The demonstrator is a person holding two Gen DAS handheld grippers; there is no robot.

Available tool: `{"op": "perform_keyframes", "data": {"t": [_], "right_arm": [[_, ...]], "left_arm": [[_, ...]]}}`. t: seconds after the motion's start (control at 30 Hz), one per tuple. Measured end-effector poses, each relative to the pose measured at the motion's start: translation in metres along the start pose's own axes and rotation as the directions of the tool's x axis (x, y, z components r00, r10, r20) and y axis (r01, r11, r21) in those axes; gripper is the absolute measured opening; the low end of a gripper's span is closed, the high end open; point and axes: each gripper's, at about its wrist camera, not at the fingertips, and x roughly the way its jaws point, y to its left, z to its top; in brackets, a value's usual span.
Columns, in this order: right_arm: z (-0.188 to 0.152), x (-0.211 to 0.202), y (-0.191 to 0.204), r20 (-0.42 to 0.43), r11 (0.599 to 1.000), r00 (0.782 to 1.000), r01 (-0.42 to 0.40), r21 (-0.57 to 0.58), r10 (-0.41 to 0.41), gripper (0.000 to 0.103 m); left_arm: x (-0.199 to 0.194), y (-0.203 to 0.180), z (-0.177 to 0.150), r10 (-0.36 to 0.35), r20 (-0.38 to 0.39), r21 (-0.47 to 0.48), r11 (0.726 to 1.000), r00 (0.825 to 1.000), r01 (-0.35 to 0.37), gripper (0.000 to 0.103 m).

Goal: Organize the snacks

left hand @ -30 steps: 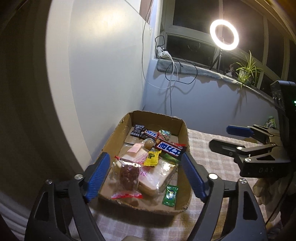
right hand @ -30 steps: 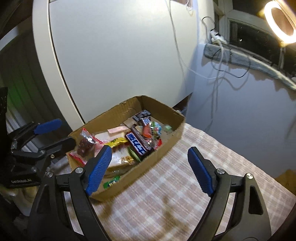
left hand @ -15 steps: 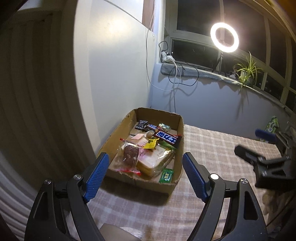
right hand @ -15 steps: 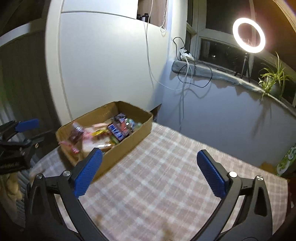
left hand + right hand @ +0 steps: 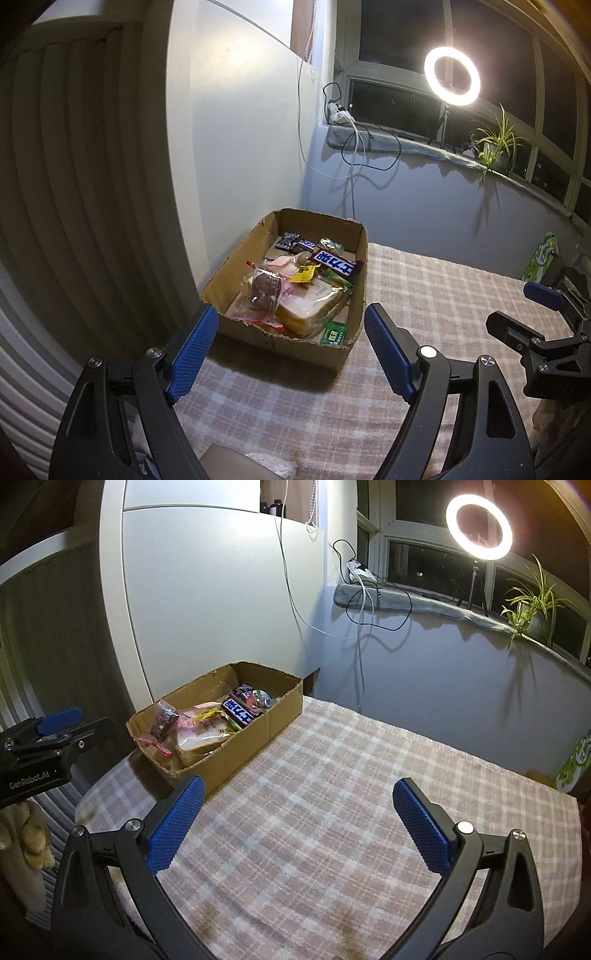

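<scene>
Both grippers have drawn back from the brown cardboard snack box (image 5: 284,291) (packets heaped inside, at twelve o'clock of the left gripper (image 5: 291,350)), jaws spread and empty; right gripper (image 5: 299,827) should retreat level, clear of the checked tablecloth (image 5: 332,775).

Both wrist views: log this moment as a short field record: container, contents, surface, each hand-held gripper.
container: cardboard box, open top, at the table's left side
contents: bagged bread, chocolate bar, small packets
surface: checked tablecloth, bare beside the box
left hand-held gripper: open, empty, facing the box
right hand-held gripper: open, empty, over cloth
</scene>
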Motion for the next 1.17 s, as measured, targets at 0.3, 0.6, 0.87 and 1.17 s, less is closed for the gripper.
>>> {"op": "perform_keyframes", "data": {"t": [0.3,0.6,0.87,1.17], "right_arm": [[-0.003,0.001,-0.003,-0.016,1.0,1.0,0.0,0.01,0.0,0.103],[-0.004,0.002,-0.004,-0.025,1.0,1.0,-0.004,0.016,0.004,0.103],[-0.009,0.006,-0.007,-0.046,1.0,0.999,0.0,0.028,0.002,0.103],[-0.013,0.011,-0.012,-0.067,0.999,0.998,0.002,0.048,0.001,0.103]], "left_arm": [[-0.001,-0.004,-0.002,-0.002,0.0,0.003,1.0,1.0,0.002,0.082],[0.0,-0.005,-0.003,-0.003,0.0,0.007,1.0,1.0,0.003,0.082],[0.003,-0.007,-0.004,-0.004,-0.013,0.007,1.0,1.0,0.004,0.082],[0.005,-0.009,-0.006,-0.003,-0.01,0.016,1.0,1.0,0.003,0.082]]}}
